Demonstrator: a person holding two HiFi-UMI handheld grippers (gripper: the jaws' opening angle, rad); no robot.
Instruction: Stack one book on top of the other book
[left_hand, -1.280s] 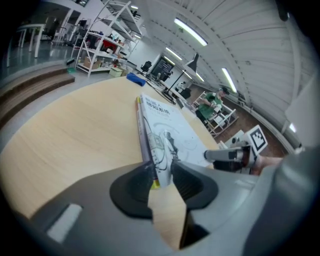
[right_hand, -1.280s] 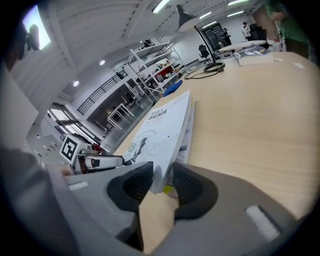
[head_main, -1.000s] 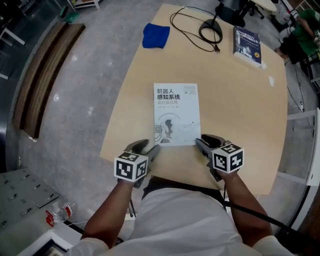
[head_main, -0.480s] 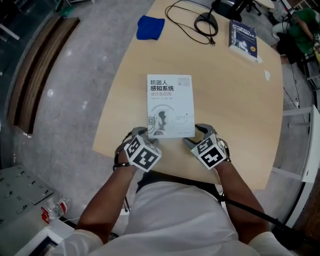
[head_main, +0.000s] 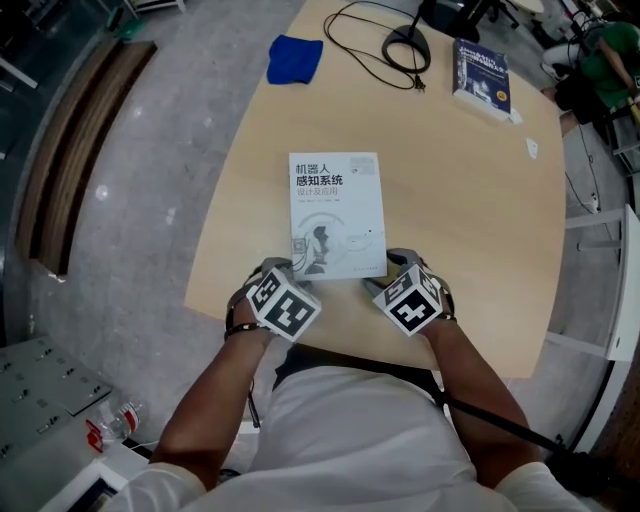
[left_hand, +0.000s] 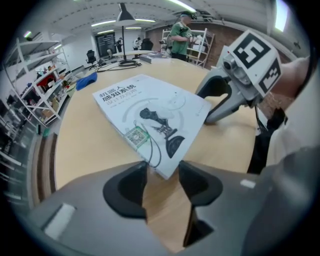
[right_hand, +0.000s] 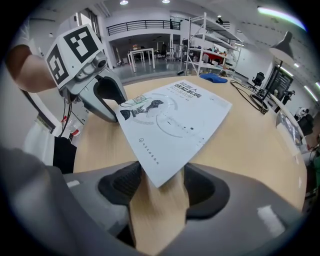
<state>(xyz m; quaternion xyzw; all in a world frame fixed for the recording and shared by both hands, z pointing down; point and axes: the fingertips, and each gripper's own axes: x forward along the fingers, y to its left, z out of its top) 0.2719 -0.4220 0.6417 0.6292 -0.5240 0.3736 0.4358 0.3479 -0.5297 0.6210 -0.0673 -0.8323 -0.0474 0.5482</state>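
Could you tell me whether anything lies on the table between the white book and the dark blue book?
Nothing visible does: only bare table separates the white book from the dark blue book at the far right.

L tongs (left_hand: 162, 169), R tongs (right_hand: 163, 174) sank astride white book (head_main: 337, 215) corners; R just opened.

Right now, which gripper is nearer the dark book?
Right. The right gripper sits at the white book's near right corner, fingers just opening around it, on the dark book's side. The left gripper is at the near left corner, farther away.
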